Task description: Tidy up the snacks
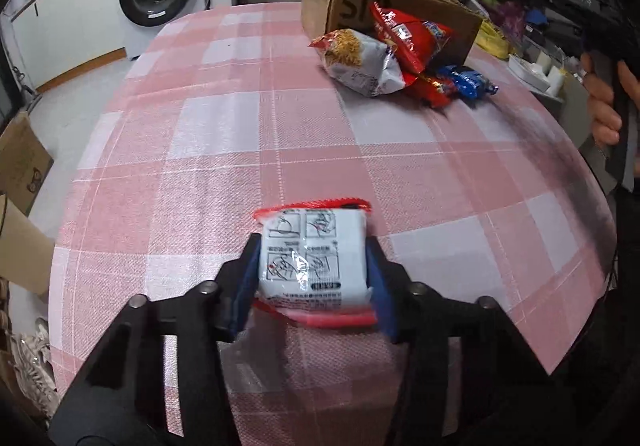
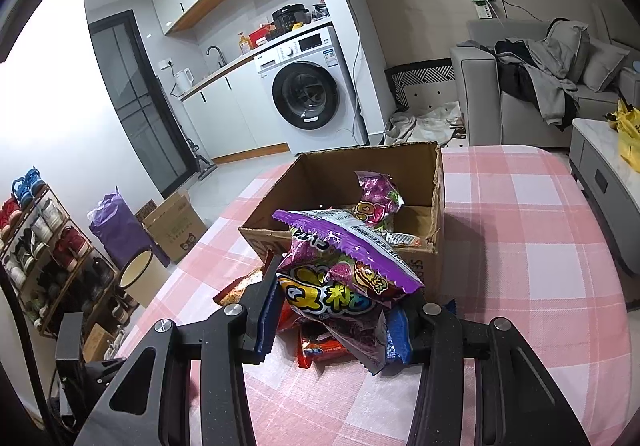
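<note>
My left gripper is shut on a white snack packet with red edges, held above the pink checked tablecloth. Far ahead stands an open cardboard box with a pile beside it: a white noodle bag, red bags and a blue packet. My right gripper is shut on a purple candy bag, held just in front of the box. Another purple bag lies inside the box. Red packets lie below the gripper.
The right hand-held gripper and a hand show at the right edge of the left wrist view. A washing machine, a grey sofa and a side table surround the table. Floor boxes, a bin and a shoe rack stand left.
</note>
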